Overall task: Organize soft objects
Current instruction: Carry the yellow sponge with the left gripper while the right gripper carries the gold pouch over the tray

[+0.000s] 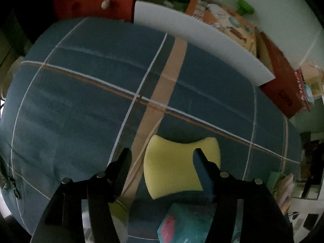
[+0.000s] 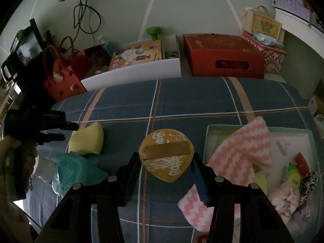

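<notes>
While I look down over a bed covered in a blue plaid blanket [image 1: 81, 101], my left gripper [image 1: 162, 162] hangs with its fingers spread apart, gripping nothing. A yellow sponge [image 1: 174, 166] with curved, pinched-in sides lies flat on the blanket beneath the gap; the blue-padded finger [image 1: 202, 172] crosses in front of its right side, and I cannot tell whether it touches. In the right wrist view the same sponge [image 2: 87, 139] lies just beside those dark fingers at the left, with a teal plastic-wrapped pack [image 2: 70, 174] just in front of it. My right gripper [image 2: 165, 166] has its fingers partly open on either side of a mustard-yellow, heart-shaped pad [image 2: 166, 156] printed with white characters and crossed by a tan strap; whether the fingers press on it I cannot tell. To the right lies a pale green box [image 2: 210, 129], open, holding a pink and white zigzag cloth [image 2: 247, 147] that spills over its near-left edge, with a leopard-print piece [image 2: 308, 184] and other small items. Beyond the bed, against the wall, stand a red felt bag [image 2: 60, 81] and a red cardboard box [image 2: 222, 56].
</notes>
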Available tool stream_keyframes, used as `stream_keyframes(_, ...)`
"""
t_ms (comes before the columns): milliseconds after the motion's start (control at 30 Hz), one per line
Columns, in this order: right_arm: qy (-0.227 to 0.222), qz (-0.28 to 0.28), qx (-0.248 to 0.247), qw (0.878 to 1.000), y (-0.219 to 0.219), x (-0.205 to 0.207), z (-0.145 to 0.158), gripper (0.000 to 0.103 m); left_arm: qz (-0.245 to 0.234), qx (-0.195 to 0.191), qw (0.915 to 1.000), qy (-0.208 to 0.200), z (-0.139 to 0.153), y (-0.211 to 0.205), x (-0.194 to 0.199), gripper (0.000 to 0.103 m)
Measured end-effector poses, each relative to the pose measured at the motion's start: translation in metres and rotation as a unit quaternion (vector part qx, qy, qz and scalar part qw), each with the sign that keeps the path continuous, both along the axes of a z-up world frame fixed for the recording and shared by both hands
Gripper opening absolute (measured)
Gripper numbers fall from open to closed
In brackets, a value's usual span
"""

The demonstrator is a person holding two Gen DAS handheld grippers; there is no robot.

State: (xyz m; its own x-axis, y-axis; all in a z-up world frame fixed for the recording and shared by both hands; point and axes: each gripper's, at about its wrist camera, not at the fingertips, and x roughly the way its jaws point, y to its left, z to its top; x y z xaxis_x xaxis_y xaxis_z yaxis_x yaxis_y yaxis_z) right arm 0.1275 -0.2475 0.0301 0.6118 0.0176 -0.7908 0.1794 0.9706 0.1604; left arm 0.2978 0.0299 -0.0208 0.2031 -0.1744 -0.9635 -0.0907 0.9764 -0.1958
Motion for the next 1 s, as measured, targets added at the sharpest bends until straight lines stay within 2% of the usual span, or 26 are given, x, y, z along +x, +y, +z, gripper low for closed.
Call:
stream_keyframes(67,0.001,0.000,0.000,1.000,-0.001,0.000,-0.001,0.053,-0.004,0.008,0.9999,0.007,-0.006,-0.003,0.003,0.062)
stream_keyframes(167,0.001,0.001,0.000,1.000,-0.001,0.001,0.000,0.053,-0.001,-0.012,0.9997,0.022,-0.015,-0.003,0.006,0.048)
stream_keyframes(267,0.001,0.001,0.000,1.000,0.000,0.001,-0.001,0.053,-0.004,-0.020,0.9996,0.019,-0.017,-0.004,0.006,0.041)
stream_keyframes(433,0.001,0.000,0.000,1.000,0.000,0.000,0.000,0.053,0.010,-0.035,0.9993,0.011,-0.014,0.003,0.001,0.022)
stream_keyframes(533,-0.001,0.000,0.000,1.000,-0.001,0.000,0.001,0.053,0.015,-0.051,0.9986,0.002,-0.011,0.010,-0.005,0.017)
stream_keyframes(767,-0.003,0.000,-0.001,1.000,0.000,-0.001,0.003,0.053,0.009,-0.093,0.9948,-0.039,0.019,0.018,-0.029,0.012)
stream_keyframes(1000,-0.012,-0.018,-0.003,1.000,-0.016,-0.013,0.012,0.053,-0.024,-0.138,0.9849,-0.101,0.072,-0.002,-0.057,0.012)
